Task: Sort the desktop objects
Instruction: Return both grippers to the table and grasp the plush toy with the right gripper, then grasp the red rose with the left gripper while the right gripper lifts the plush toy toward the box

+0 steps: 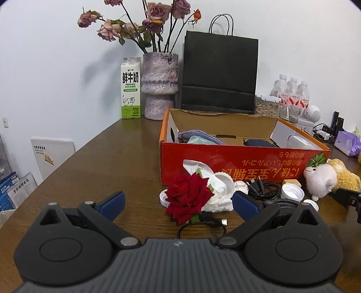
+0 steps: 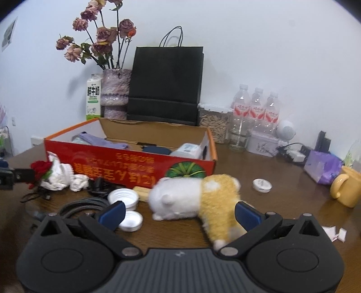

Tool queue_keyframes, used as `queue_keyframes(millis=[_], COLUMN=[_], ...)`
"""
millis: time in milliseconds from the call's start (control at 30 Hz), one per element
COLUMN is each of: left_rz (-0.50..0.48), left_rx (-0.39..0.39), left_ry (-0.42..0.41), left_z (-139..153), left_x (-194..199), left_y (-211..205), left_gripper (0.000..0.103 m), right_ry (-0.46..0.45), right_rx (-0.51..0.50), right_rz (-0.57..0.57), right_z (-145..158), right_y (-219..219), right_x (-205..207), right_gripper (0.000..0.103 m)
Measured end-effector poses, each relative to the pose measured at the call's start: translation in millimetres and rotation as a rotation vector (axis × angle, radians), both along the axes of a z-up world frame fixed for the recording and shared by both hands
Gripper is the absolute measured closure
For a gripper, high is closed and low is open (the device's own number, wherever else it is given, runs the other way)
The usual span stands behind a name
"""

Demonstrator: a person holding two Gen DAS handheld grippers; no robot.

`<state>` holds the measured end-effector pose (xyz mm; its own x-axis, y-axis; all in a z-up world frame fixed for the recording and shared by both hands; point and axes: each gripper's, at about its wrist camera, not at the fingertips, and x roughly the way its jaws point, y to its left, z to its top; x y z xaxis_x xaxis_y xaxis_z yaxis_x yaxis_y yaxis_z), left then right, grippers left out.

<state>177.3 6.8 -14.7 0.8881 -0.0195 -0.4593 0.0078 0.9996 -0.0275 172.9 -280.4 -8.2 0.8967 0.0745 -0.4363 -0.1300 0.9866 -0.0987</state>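
Table (image 1: 94,162): dark wood, carries everything listed below.

Black paper bag (image 1: 220,72): upright against the wall, behind the box.

Red cardboard box (image 1: 243,162): open-topped, orange rim, printing upside down on its front wall. Inside lie a purple cloth (image 1: 198,134), a dark blue pouch (image 1: 259,142) and a white device (image 2: 188,150).

Vase (image 1: 160,85): mottled purple, holding dried roses (image 1: 149,20), left of the bag. Milk carton (image 1: 130,90) stands just beside it on the left.

Water bottles (image 2: 256,108): three, red labels, right of the bag, with a clear lidded container of wooden pieces (image 2: 214,126) beside them.

Left gripper (image 1: 178,202): jaws wide apart and empty, low over the table, pointed at the red rose.

Right gripper (image 2: 179,214): jaws spread wide, holding nothing; the plush toy's yellow rear lies between the blue fingers, contact not clear.

Plush toy (image 2: 194,198): white and yellow, lying on its side in front of the box.

Yellow mug (image 2: 347,189): far right, near a purple tissue pack (image 2: 322,166).

Red rose (image 1: 187,196): in front of the box, resting against crumpled white paper (image 1: 216,187).

Black cables (image 1: 264,187): coiled beside the paper.

White lids (image 2: 123,198): several, scattered before the box.
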Motion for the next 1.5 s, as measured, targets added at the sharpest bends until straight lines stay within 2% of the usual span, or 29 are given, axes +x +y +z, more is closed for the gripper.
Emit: queue_keyframes(millis=[233,300,400,467,667,733,767,867,1100,1500], left_rz=[-0.005,-0.005,0.003,-0.003,-0.029,-0.040,-0.046,-0.052,-0.041,-0.001], left_rx=[-0.005,-0.011,0.012,-0.002,-0.026,-0.032,-0.037,-0.050,-0.038,-0.060], left_ry=[0.037,0.028,0.034,0.043,0.035,0.038,0.042,0.046,0.011,-0.075], left_z=[3.1,-0.8,-9.0,-9.7,-9.4,-9.9,-10.1,-11.2,-8.6,3.7], left_x=[25.9,28.3,30.0,31.1,29.7,29.6,29.9,28.4,21.1,9.4], left_y=[0.2,0.6,0.4,1.8,3.0,2.8,2.8,3.5,2.8,11.6], left_gripper=[0.000,0.001,0.011,0.019,0.032,0.041,0.055,0.067,0.070,0.072], right_ry=[0.054,0.071,0.097,0.089,0.080,0.084,0.087,0.100,0.060,-0.003], right_rx=[-0.050,-0.028,0.005,0.002,-0.013,-0.011,-0.010,-0.004,0.012,0.033], right_rz=[0.002,-0.005,-0.005,-0.007,-0.013,-0.015,-0.012,0.013,0.041,0.043], right_z=[-2.2,-5.3,-11.4,-12.8,-14.4,-14.2,-14.2,-14.6,-11.7,-4.4], right_y=[-20.4,-25.5,-29.7,-29.5,-27.1,-27.5,-27.6,-26.7,-24.7,-23.4], right_x=[29.6,37.4,40.4,39.4,38.9,39.4,39.7,39.1,30.3,18.9], right_gripper=[0.001,0.002,0.005,0.005,0.012,0.018,0.022,0.051,0.054,0.057])
